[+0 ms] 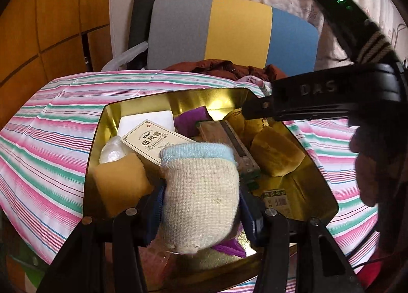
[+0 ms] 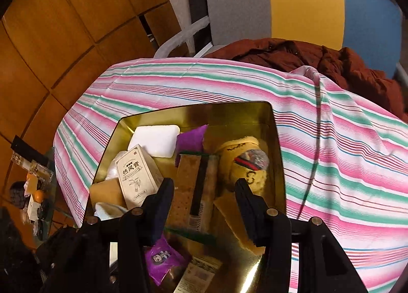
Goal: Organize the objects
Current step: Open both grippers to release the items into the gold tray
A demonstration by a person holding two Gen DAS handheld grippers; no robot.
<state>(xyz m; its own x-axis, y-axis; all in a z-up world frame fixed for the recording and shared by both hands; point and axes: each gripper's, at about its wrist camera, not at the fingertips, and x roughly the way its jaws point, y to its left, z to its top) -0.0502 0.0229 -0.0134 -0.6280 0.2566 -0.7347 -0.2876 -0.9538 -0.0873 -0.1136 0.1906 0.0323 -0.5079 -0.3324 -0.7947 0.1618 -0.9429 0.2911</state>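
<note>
Left gripper [image 1: 201, 206] pinches the cream sock [image 1: 201, 188] over the crowded gold tin [image 1: 316, 165]; right gripper [image 2: 204, 191] hangs spread, empty. Released carelessly, the sock could perch on the carton [image 1: 155, 142] and spill out.

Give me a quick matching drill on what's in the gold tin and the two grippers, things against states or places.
Things:
1. cream sock
2. right gripper
3. white soap bar
4. purple packet

States or places:
A. open, holding nothing
B. far corner of the gold tin
C. clamped in the left gripper
D. near end of the tin, below the right gripper's fingers

Pairs: 1-C, 2-A, 3-B, 4-D
</note>
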